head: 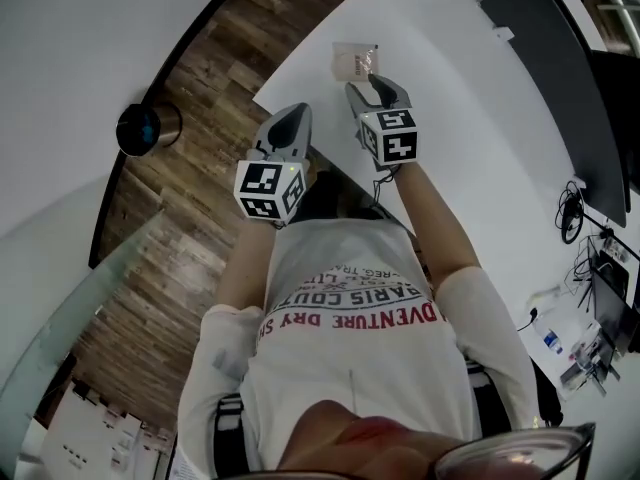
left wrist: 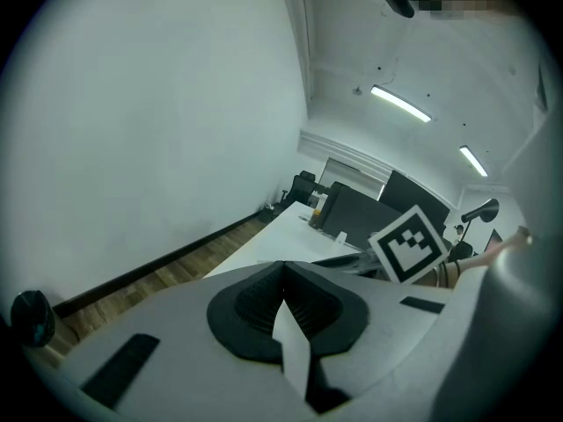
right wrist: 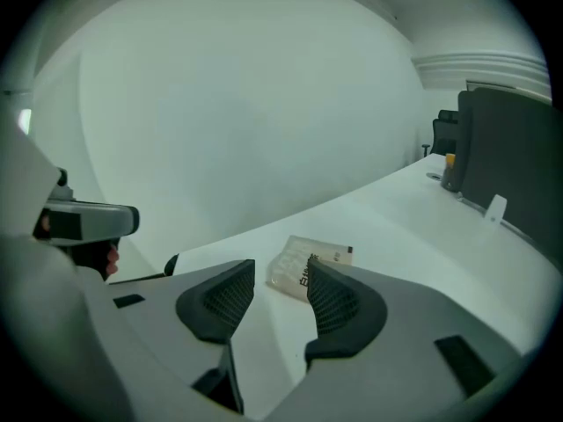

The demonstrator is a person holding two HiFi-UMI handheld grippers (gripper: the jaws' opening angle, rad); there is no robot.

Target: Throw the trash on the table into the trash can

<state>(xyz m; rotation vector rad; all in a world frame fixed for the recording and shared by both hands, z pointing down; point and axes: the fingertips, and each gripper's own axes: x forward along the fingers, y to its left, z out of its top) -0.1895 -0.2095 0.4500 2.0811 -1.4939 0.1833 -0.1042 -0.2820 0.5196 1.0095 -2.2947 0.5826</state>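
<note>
A small clear plastic packet [head: 355, 61] with print lies near the corner of the white table [head: 470, 138]. My right gripper [head: 372, 88] hovers just short of it, jaws open, nothing between them. In the right gripper view the packet [right wrist: 303, 261] lies just beyond the open pads [right wrist: 339, 301]. My left gripper [head: 292, 120] is shut and empty at the table's edge, left of the right one. Its pads [left wrist: 264, 301] meet in the left gripper view. The dark round trash can [head: 148, 128] stands on the wooden floor to the left, and shows as the trash can [left wrist: 31, 316] low at that view's left.
A dark partition screen [head: 545, 58] runs along the table's far right side, with cables and clutter [head: 585, 268] beyond it. A curved white wall [head: 90, 38] borders the wooden floor [head: 190, 198]. Office chairs [left wrist: 303, 185] stand at the table's far end.
</note>
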